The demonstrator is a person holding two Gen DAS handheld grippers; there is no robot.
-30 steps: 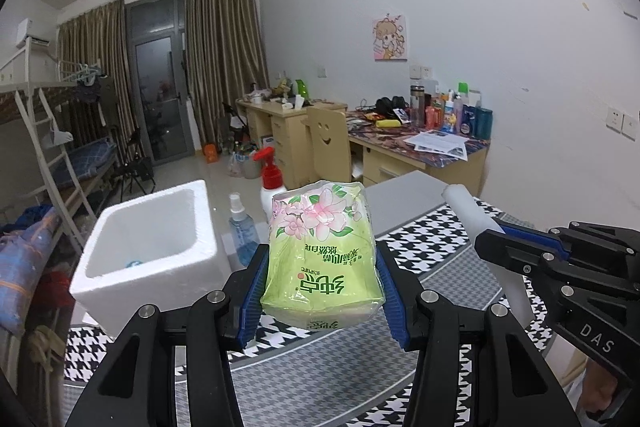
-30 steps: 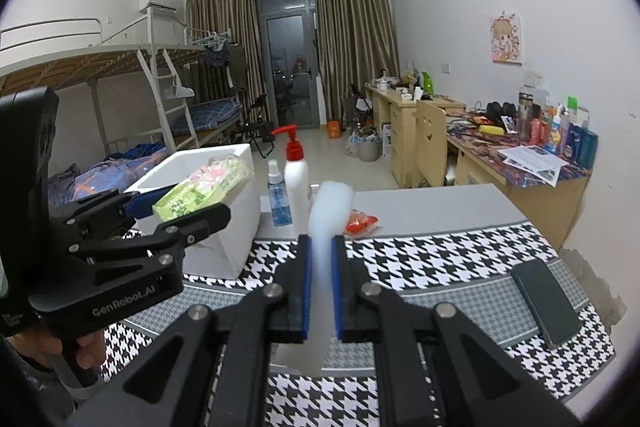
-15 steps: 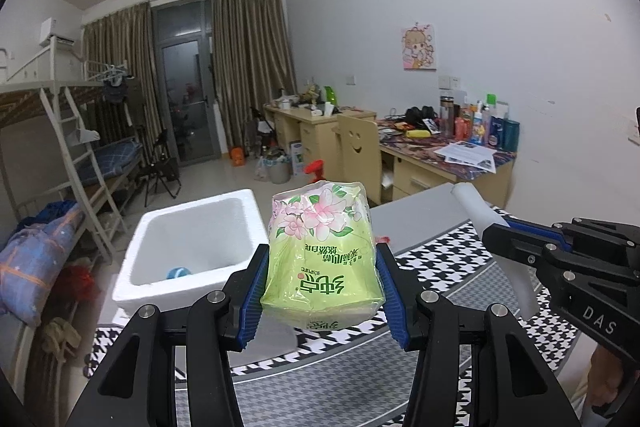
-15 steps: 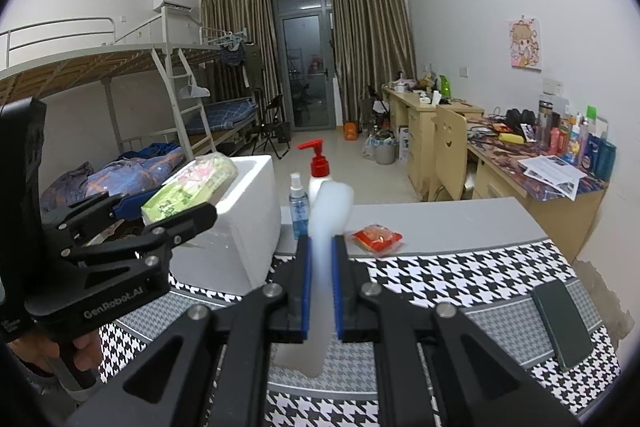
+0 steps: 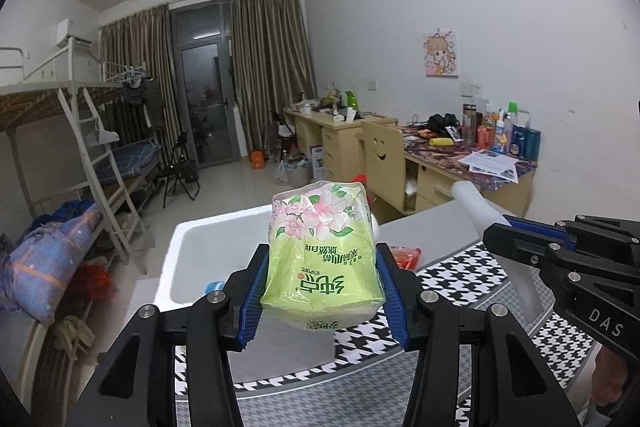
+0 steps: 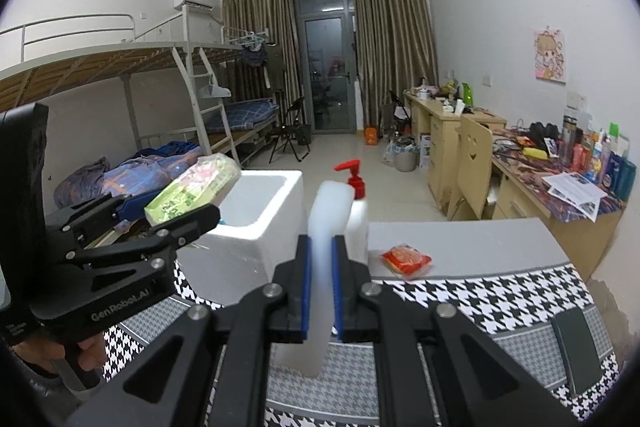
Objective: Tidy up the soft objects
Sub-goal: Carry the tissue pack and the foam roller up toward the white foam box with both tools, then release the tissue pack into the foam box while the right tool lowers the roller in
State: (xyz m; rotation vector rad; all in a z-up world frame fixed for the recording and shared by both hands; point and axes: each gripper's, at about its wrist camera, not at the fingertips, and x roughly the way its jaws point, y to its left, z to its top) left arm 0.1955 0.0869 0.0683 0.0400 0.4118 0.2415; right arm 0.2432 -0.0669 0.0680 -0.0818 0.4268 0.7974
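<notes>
Left gripper (image 5: 322, 293) is squeezing one green tissue pack (image 5: 322, 259) above the single white foam box (image 6: 256, 223); right gripper (image 6: 320, 291) is clamping one white foam strip (image 6: 322, 267) over the counter (image 6: 460, 249), where one red packet (image 6: 406, 259) is lying.

One tissue pack (image 5: 322, 263); one foam strip (image 6: 322, 267); one box (image 6: 256, 223)

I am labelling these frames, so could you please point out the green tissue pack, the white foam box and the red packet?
green tissue pack (image 5: 322, 267), left wrist view, front face
white foam box (image 6: 256, 227), right wrist view, near rim
red packet (image 6: 406, 259), right wrist view, top
</notes>
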